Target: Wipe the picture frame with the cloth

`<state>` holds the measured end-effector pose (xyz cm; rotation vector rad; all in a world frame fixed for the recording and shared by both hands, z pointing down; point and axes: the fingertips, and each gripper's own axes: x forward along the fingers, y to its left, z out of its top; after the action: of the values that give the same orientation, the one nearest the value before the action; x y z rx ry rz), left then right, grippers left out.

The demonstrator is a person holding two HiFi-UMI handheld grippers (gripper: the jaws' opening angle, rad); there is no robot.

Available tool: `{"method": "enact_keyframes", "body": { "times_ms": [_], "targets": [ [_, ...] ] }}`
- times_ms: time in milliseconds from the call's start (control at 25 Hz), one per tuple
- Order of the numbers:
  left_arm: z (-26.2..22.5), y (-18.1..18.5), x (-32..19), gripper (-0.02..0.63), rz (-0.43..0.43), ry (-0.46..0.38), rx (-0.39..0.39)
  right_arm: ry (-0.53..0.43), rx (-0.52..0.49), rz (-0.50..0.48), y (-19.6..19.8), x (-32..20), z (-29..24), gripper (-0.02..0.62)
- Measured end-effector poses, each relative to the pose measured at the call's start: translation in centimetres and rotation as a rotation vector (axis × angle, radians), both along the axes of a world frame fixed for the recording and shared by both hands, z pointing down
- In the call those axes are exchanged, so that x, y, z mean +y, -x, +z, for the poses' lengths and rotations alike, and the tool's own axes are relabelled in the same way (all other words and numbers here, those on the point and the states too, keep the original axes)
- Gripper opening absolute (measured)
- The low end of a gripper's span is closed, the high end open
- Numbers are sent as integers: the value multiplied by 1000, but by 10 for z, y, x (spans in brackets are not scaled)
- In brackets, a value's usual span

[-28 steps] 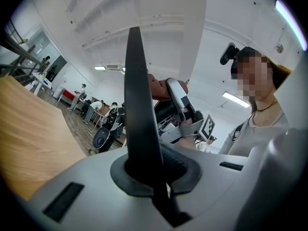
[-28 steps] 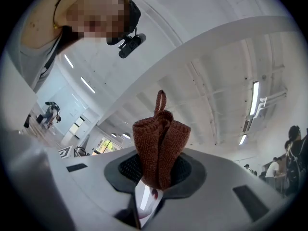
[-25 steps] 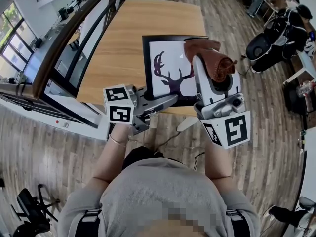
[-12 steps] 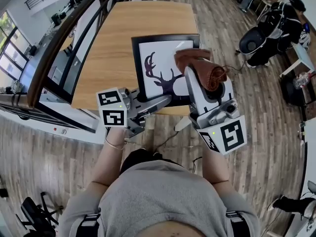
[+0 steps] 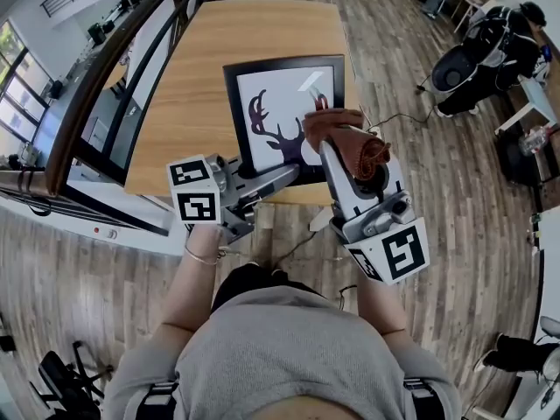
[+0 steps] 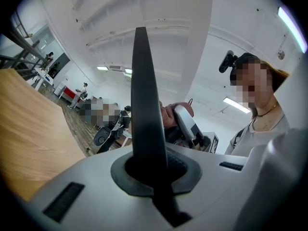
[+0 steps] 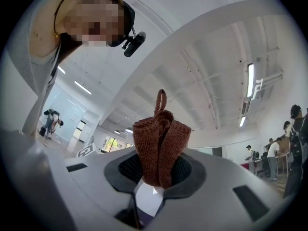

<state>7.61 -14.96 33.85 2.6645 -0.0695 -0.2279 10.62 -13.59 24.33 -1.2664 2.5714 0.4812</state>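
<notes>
The picture frame (image 5: 280, 103), black-edged with a dark antler silhouette on white, lies on the wooden table (image 5: 192, 77). My left gripper (image 5: 293, 176) is shut on the frame's near edge. In the left gripper view that edge (image 6: 144, 100) runs up as a thin black strip from the shut jaws of the left gripper (image 6: 151, 172). My right gripper (image 5: 331, 147) is shut on a bunched brown knitted cloth (image 5: 346, 134), which hangs over the frame's lower right part. In the right gripper view the cloth (image 7: 161, 143) stands out of the right gripper (image 7: 154, 177).
The table's near edge (image 5: 219, 195) is right under both grippers. A dark glass railing (image 5: 114, 86) runs along the left. A black stroller-like object (image 5: 455, 73) and people stand at the upper right. A cable (image 5: 394, 116) lies on the wood floor.
My right gripper has come down and left with the cloth, now over the frame's lower right part. The left gripper has kept its grip on the frame's near edge.
</notes>
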Motion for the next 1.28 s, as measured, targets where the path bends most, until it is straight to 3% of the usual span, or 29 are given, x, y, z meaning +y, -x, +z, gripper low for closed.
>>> {"method": "enact_keyframes", "body": {
  "times_ms": [480,720,1280],
  "targets": [
    [-3,0,-2,18,-13,4,24,65,27,-18,-2,19,32,97],
    [-15,39,-25,18,-24,33,54,108,41,-38,34,3,35,97],
    [7,41,-37,18,4,78,15,247,66,-23,35,5,79,97]
  ]
}}
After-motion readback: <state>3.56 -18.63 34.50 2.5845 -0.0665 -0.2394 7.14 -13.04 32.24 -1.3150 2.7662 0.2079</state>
